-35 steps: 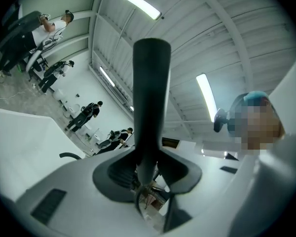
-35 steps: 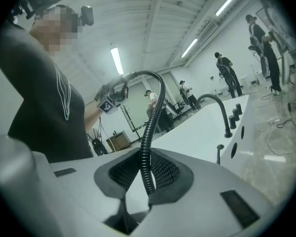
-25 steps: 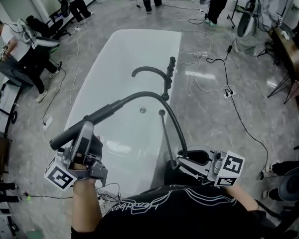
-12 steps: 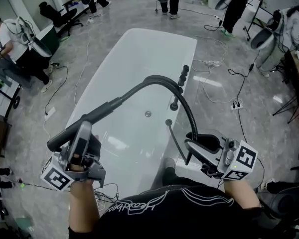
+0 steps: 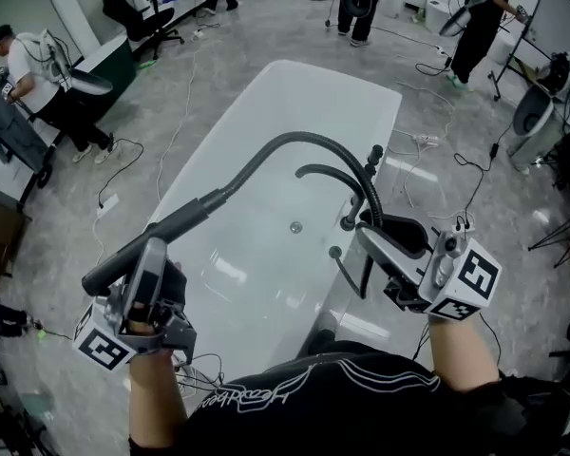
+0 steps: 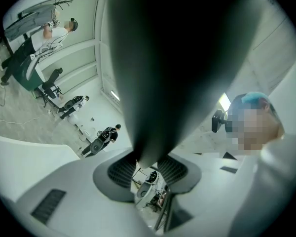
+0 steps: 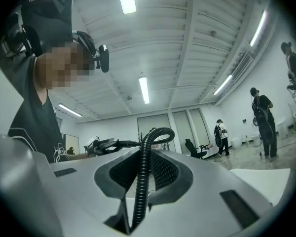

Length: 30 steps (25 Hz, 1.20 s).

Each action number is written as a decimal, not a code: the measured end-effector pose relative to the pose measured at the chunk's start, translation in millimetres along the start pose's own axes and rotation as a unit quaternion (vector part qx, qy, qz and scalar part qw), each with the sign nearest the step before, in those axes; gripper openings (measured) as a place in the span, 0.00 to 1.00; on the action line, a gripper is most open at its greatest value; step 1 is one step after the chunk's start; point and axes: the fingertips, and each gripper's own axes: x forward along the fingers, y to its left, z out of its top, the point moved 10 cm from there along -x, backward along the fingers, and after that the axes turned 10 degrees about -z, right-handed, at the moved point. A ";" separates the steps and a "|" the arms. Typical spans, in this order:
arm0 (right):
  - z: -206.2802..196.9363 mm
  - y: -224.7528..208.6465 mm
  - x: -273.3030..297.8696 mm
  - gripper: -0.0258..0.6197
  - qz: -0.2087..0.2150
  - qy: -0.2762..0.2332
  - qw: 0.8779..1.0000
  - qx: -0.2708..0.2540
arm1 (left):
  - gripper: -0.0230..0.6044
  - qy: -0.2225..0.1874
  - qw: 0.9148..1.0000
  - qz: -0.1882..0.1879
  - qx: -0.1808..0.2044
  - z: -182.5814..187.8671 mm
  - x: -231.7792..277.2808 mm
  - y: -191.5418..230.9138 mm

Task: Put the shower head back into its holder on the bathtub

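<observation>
1. Far left, a bystander (image 5: 27, 65) stands out on the grey floor (image 5: 123, 160), well away from the action.
2. The left gripper (image 5: 152, 259) has its marker cube (image 5: 100, 345) low at the near corner. Its jaws are parted a fair way and clamped on the shower head (image 5: 185, 218). In the left gripper view, the dark body fills the gap between the pads.
3. The shower head hangs in the air, slanting up and to the right above the near left side of the white bathtub (image 5: 209, 131). It is not in any holder.
4. From its upper end, the black ribbed hose (image 5: 294, 139) arches high over the tub, then curves down on the right.
5. Under that arch, the dark tap fittings (image 5: 323, 170) stand on the tub's right rim, apart from the shower head.
6. The right gripper (image 5: 372, 245) has its jaws nearly together, pinching the hose. The right gripper view shows the ribbed tube running straight up between the pads.
7. Far right, cables (image 5: 475, 174) trail across the floor.
</observation>
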 end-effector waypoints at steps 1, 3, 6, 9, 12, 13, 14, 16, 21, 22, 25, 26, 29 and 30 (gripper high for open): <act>2.3 -5.4 5.6 0.14 -0.001 0.000 1.000 -0.001 | 0.25 0.001 1.000 0.005 0.002 1.8 -0.3 0.3; 5.2 -17.5 16.6 0.14 -0.006 0.004 1.000 -0.004 | 0.25 0.000 1.000 0.007 0.003 4.9 3.3 -0.9; 8.5 -32.8 36.2 0.14 -0.012 0.005 1.000 -0.013 | 0.25 -0.005 1.000 0.003 0.004 10.9 8.5 -0.7; 12.5 -46.4 55.6 0.14 -0.015 0.005 1.000 -0.022 | 0.25 -0.013 1.000 0.007 0.014 17.9 11.2 1.3; 9.3 -59.1 70.5 0.14 -0.021 0.014 0.999 -0.020 | 0.25 -0.017 1.000 0.003 0.018 22.7 16.8 -1.2; 6.1 -61.6 74.3 0.14 -0.022 0.018 0.999 -0.015 | 0.25 -0.018 1.000 0.003 0.021 24.4 16.3 -1.9; 2.0 -62.8 77.4 0.14 -0.022 0.024 0.999 -0.011 | 0.25 -0.019 1.000 0.005 0.025 26.0 14.0 -2.0; -8.6 -63.0 83.0 0.14 -0.020 0.040 0.999 -0.010 | 0.25 -0.020 0.999 0.010 0.031 28.4 9.2 -1.3; -43.1 -69.0 84.4 0.14 -0.023 0.089 0.996 -0.011 | 0.25 -0.010 0.999 0.020 0.038 29.7 9.2 1.2; -51.0 -72.0 82.2 0.14 -0.027 0.098 0.995 -0.008 | 0.25 -0.007 0.999 0.020 0.037 28.8 11.1 2.0; -79.5 -79.6 72.1 0.14 -0.040 0.135 0.990 -0.004 | 0.25 0.005 0.999 0.017 0.028 21.5 17.4 5.0; -89.6 -81.5 68.0 0.14 -0.043 0.147 0.988 -0.004 | 0.25 0.009 1.000 0.015 0.025 18.3 20.4 5.6; -116.9 -84.9 56.3 0.14 -0.052 0.180 0.982 -0.003 | 0.25 0.025 0.999 0.012 0.018 9.2 29.8 7.4; -124.6 -85.2 52.9 0.14 -0.056 0.189 0.980 -0.002 | 0.25 0.031 0.999 0.011 0.014 6.5 32.9 8.5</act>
